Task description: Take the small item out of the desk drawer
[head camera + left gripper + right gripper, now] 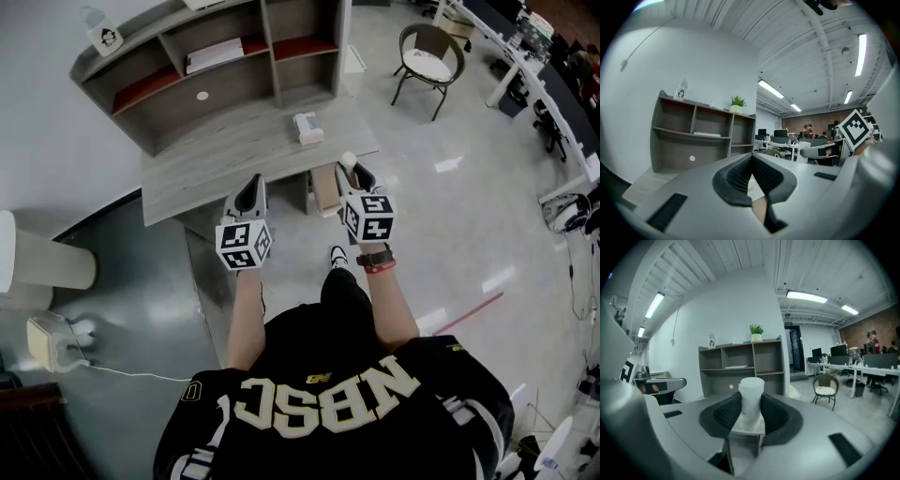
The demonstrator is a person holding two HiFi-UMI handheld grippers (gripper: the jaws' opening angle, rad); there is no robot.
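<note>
Hugging the white wall (37,103) stands a grey desk (220,155).

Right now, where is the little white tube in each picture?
Head view: the white tube pokes up from the right gripper, just right of middle.
Left gripper view: I can't spot it there.
Right gripper view: right in the middle, pinched between the jaws.
Shared landmark: the grey shelf unit, upper left in the head view, left in the left gripper view, behind the tube in the right gripper view.
</note>
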